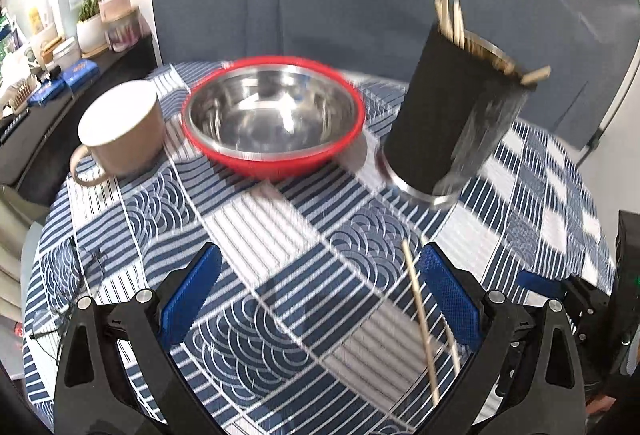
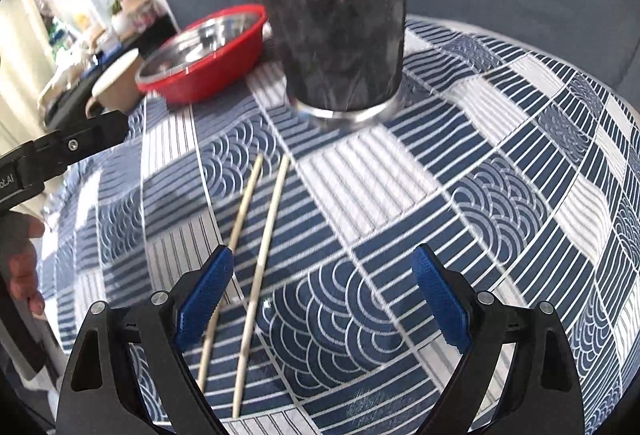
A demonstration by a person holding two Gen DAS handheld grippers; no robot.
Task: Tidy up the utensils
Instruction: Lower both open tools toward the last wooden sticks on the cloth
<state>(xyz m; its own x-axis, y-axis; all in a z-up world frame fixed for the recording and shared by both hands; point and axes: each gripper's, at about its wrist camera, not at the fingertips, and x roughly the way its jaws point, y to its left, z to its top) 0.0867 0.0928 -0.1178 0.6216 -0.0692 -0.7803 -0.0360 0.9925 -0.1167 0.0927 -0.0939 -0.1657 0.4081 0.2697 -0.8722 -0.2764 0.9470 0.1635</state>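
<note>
You are holding both grippers, left gripper [image 1: 320, 291] and right gripper [image 2: 323, 291], spread above two loose chopsticks [image 2: 260, 271] beside one black holder [image 2: 336, 15].

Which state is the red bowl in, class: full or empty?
Empty. In the left wrist view the red bowl shows its bare, shiny steel inside down to the bottom, with nothing lying in it.

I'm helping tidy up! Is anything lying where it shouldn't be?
Yes. Two chopsticks lie loose on the tablecloth, in front of the black holder, while the other chopsticks stand inside it. Both grippers are open and hold nothing.
</note>
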